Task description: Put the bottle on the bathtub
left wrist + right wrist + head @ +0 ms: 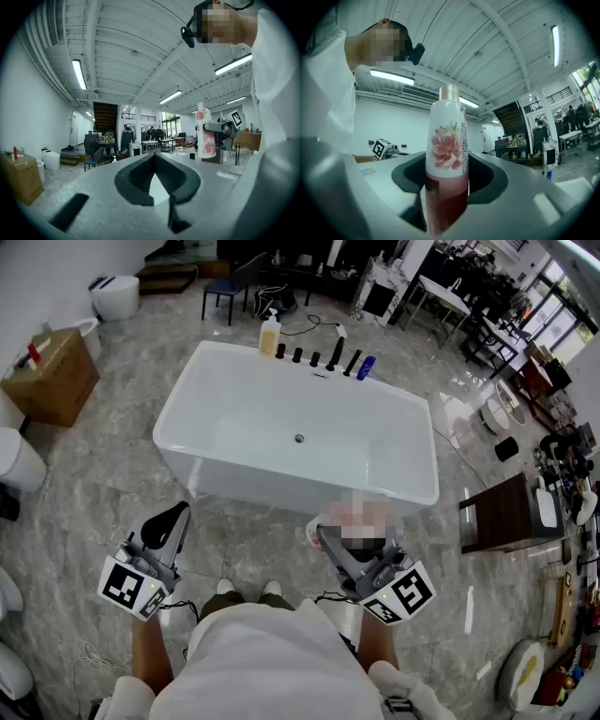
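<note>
1. A cardboard box [52,376] is seen at the far left of the head view, on the grey marble floor [103,474], well apart from the tub.
2. The left gripper [172,519] is held low over the floor, short of the bathtub's near wall. In the left gripper view its jaws are pressed together at the tips, and nothing is caught between them.
3. The white bathtub [187,395] is set in the middle of the floor, and its basin is seen empty of water.
4. On the far rim a yellow pump bottle [270,334] is stood at the left. A row of black tap fittings [323,357] is set beside it, and a small blue bottle [366,367] is placed at the right end.
5. The right gripper [328,542] is held just before the near wall of the tub. Its jaws are closed on the bottle [446,145], which is pinched at its dark red lower part.
6. The bottle is held upright, cap up, with a pink flower printed on its white upper half. It is held off the tub, near the front wall.
7. A dark wooden cabinet [502,512] is seen at the right.
</note>
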